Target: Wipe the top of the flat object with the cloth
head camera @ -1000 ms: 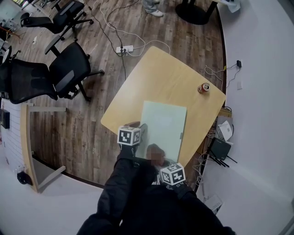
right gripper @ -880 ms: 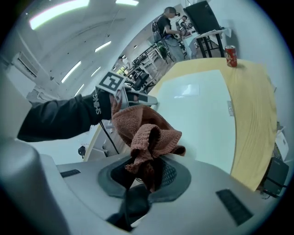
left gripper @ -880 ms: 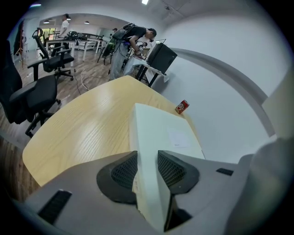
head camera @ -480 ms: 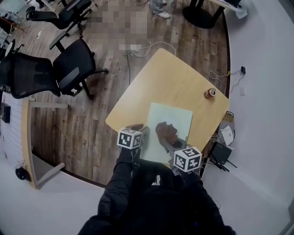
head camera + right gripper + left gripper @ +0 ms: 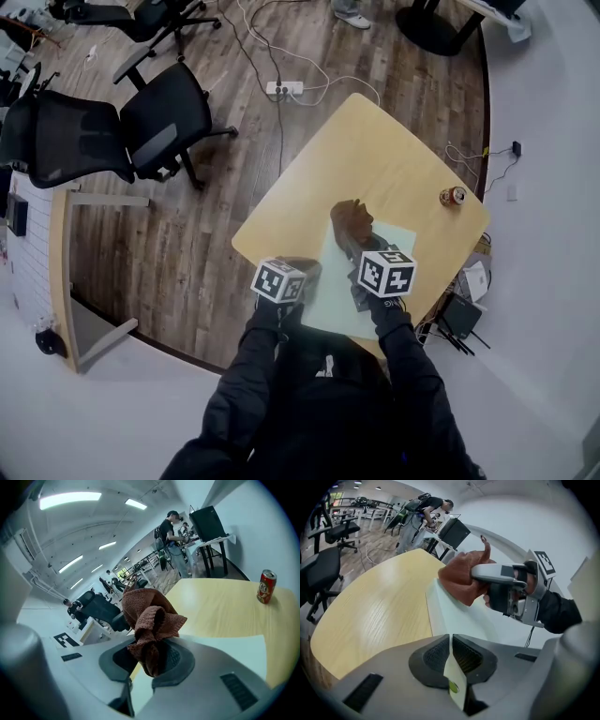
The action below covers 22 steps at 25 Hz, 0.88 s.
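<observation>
A pale green flat board (image 5: 342, 286) lies on the wooden table (image 5: 375, 159). My left gripper (image 5: 302, 274) sits at the board's near left corner. Its jaws have just been closing and now pinch the thin board edge (image 5: 452, 670) between the pads. My right gripper (image 5: 364, 248) is shut on a bunched reddish-brown cloth (image 5: 352, 223), which hangs over the board's far end. In the right gripper view the cloth (image 5: 150, 620) fills the jaws. The left gripper view shows the right gripper (image 5: 506, 585) holding the cloth (image 5: 459, 578) down at the board (image 5: 454, 616).
A red drink can (image 5: 454, 196) stands near the table's far right edge and also shows as a can (image 5: 266, 587) in the right gripper view. Black office chairs (image 5: 169, 127) and a power strip (image 5: 283, 89) with cables are on the floor to the left and beyond.
My right gripper has carried the cloth from the board's near end, across it, to its far end. The left gripper has stayed at the near left corner.
</observation>
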Motion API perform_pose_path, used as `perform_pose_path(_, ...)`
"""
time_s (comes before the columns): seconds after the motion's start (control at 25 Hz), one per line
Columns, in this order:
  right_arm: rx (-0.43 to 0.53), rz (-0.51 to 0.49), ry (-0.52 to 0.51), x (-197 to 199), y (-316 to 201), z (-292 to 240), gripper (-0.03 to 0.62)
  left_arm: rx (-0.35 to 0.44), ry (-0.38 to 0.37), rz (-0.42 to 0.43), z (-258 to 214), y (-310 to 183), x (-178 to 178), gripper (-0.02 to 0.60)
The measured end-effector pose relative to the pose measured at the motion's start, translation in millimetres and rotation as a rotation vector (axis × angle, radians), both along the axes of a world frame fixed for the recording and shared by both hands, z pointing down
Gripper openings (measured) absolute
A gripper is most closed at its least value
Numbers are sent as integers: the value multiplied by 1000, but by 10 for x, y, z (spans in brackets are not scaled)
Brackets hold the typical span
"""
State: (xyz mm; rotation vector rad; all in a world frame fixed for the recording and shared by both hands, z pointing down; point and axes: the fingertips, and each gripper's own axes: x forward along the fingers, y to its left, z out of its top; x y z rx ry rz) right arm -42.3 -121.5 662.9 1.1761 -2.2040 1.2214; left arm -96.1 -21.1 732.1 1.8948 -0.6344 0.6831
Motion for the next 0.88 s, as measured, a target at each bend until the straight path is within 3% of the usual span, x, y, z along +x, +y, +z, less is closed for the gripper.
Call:
perform_pose_path(0.2, -95, -46, 59, -98, 293, 320, 89, -28, 29, 15, 18, 0, -5, 46)
perform_pose_path(0.88, -218, -98, -5, -273, 1538, 399, 89, -24, 29, 3, 19, 22, -34, 46)
